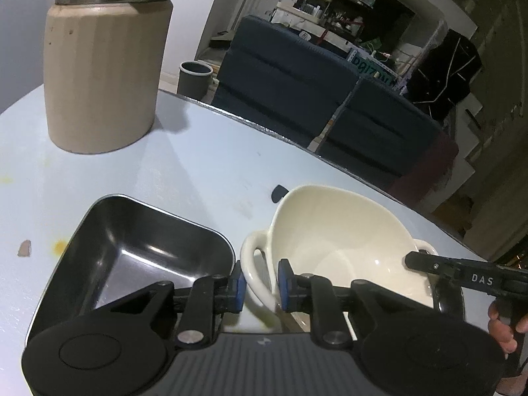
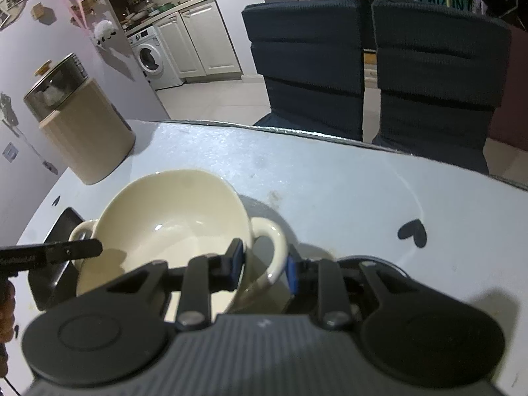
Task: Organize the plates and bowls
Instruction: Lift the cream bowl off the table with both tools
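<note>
Left wrist — empty cream bowl [image 1: 336,231], each handle between narrow jaws — empty black tray [image 1: 132,247].

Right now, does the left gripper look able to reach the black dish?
Probably yes. The dish lies right beside the left gripper, nothing between; but its jaws straddle the bowl's handle and must come off first.

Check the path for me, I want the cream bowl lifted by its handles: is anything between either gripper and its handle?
Nothing visible. The left gripper and right gripper each already straddle a handle of the cream bowl. The black square dish lies beside the left gripper, not between.
</note>
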The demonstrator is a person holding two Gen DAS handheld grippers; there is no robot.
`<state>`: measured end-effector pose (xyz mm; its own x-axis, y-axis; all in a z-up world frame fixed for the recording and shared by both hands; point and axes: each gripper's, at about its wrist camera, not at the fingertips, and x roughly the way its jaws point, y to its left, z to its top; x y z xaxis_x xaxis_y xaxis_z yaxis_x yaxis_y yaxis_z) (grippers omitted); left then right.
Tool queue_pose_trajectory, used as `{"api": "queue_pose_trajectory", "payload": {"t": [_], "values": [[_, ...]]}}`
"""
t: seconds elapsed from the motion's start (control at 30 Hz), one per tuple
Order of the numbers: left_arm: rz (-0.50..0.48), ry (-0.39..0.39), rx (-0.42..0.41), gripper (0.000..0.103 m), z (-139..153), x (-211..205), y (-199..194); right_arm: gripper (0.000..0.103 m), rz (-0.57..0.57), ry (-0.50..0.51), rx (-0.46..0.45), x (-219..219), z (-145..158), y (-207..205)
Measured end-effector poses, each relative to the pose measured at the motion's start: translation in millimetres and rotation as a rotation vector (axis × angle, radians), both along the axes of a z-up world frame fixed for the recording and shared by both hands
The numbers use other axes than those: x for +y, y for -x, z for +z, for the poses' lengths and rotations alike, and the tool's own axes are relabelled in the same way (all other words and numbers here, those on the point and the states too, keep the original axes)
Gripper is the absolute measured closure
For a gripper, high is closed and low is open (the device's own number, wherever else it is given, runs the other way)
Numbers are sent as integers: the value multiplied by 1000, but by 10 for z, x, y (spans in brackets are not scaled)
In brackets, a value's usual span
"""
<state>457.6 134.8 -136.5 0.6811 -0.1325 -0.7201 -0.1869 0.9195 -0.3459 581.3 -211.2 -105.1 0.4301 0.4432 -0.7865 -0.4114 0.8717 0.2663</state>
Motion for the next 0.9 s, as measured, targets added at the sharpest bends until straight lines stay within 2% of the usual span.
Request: {"api": "queue_pose_trajectory", "payload": {"t": [0.1, 0.27, 0.47, 0.67, 0.9], "values": [[-9, -34, -10, 81, 26, -39, 9, 72, 4, 8, -5, 1, 31, 12], [-6, -23, -26, 81, 68, -45, 31, 72, -2, 9, -22, -18, 78, 39], [-18, -37, -86, 81, 259, -66, 71, 72, -19, -12, -55, -90, 213, 103], [-31, -28, -140, 81, 511, -119, 208, 72, -31, -11, -123, -145, 514, 259], [-75, -44, -205, 81, 870, -248, 551, 73, -64, -18, -188, -278, 916, 636]]}}
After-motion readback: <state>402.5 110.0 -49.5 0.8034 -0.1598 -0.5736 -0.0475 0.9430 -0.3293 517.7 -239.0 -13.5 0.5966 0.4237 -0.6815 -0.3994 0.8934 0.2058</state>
